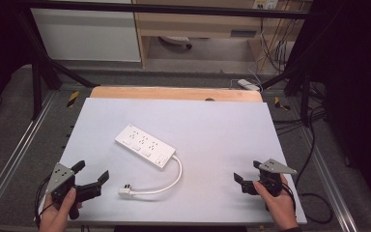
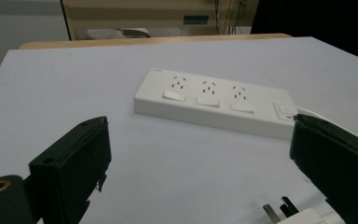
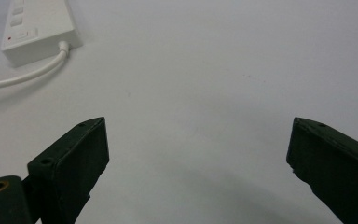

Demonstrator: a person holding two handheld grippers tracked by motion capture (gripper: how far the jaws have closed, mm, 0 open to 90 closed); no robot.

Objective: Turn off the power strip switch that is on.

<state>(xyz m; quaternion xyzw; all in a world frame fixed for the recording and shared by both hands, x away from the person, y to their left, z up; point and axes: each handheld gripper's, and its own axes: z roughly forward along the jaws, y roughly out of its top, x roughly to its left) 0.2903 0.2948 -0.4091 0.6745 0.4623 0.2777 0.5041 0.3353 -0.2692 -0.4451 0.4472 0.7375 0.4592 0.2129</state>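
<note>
We see the left gripper (image 1: 91, 173) with jaws spread wide, holding nothing, hovering just beside the plug (image 1: 125, 191). The right gripper (image 1: 246, 175) is equally wide, empty, over bare table (image 1: 212, 125) well apart from the cord (image 1: 171, 181). The white power strip (image 1: 145, 146) lies flat, diagonal, mid-table: three sockets, three rocker switches, cord curling to the unplugged plug.

White power strip (image 1: 145, 146) and plug (image 1: 125, 191) on pale grey table (image 1: 222, 135).
</note>
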